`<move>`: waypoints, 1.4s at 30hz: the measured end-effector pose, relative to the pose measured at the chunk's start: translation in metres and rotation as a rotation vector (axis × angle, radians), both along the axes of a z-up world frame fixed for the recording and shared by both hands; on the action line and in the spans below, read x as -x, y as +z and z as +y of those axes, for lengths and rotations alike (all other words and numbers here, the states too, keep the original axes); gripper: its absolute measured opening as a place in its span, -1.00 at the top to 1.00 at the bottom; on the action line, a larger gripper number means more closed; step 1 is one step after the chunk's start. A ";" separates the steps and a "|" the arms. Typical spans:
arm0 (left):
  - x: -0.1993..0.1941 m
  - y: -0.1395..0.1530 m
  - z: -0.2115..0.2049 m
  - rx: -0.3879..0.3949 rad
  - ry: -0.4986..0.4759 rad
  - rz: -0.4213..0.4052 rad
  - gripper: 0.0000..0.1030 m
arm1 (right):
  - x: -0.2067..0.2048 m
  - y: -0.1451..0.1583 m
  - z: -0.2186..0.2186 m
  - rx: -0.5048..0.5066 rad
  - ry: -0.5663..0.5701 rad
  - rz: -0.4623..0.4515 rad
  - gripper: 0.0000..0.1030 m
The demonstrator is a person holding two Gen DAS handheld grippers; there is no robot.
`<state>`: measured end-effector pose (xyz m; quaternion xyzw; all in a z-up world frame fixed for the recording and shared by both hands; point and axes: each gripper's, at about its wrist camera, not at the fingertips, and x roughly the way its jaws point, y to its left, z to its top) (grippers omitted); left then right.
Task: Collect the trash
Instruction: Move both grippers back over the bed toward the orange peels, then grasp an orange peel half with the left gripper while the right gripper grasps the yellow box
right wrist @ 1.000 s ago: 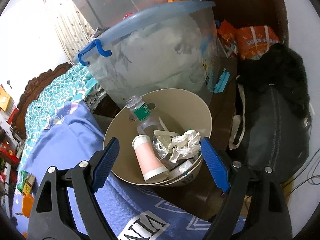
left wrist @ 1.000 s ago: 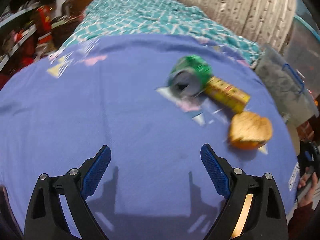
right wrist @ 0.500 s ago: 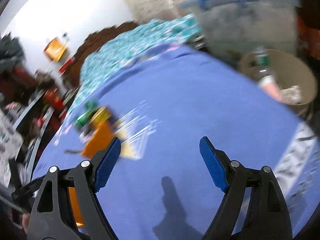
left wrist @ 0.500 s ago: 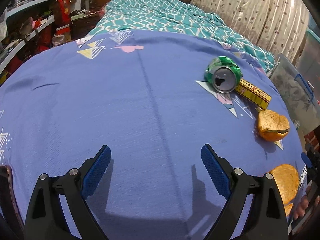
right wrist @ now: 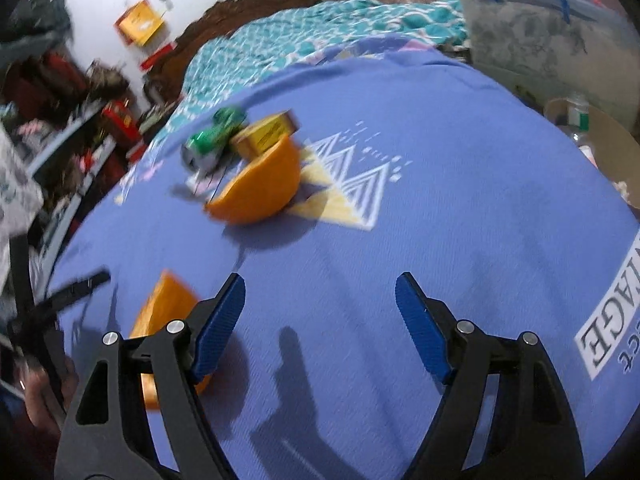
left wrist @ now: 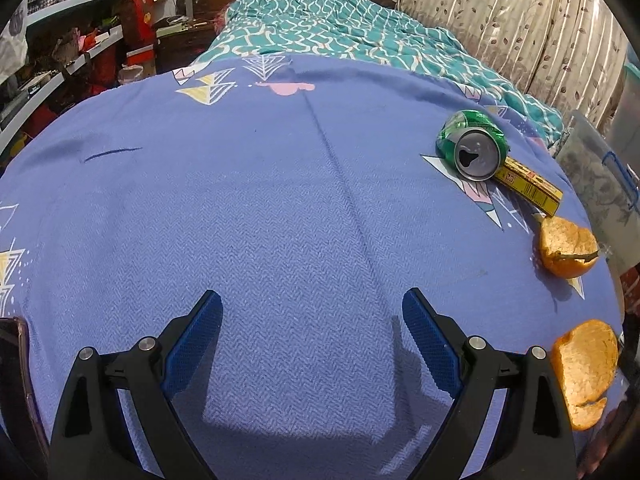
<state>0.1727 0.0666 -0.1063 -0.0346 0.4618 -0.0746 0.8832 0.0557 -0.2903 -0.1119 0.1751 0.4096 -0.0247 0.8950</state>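
On the blue bedspread lie a crushed green can, a yellow box against it, and two orange peel halves, one further off and one near the right edge. My left gripper is open and empty, well left of them. In the right wrist view the can, box and one peel sit ahead. The other peel lies just left of my open, empty right gripper. The beige trash bin is at the right edge.
A clear storage tub with a blue handle stands beyond the bin. A teal quilt covers the far bed. Cluttered shelves run along the left. A dark object sits at the left edge.
My right gripper has swung from over the trash bin to the bedspread, near the peels. My left gripper's view has pulled back and left, bringing a second peel into sight.
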 end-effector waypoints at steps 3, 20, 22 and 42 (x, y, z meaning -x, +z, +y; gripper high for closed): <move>0.001 0.000 0.001 0.006 0.001 -0.002 -0.70 | 0.005 0.003 0.024 0.046 0.041 -0.024 -0.51; 0.001 0.000 0.002 -0.005 0.025 -0.009 -0.70 | -0.023 0.022 0.060 -0.103 0.162 -0.076 -0.51; 0.001 0.000 0.001 -0.016 0.024 -0.009 -0.71 | -0.017 0.020 0.046 -0.125 0.132 -0.068 -0.51; -0.001 0.000 0.005 -0.001 0.037 -0.014 -0.71 | -0.028 0.011 0.074 -0.078 0.231 -0.027 -0.22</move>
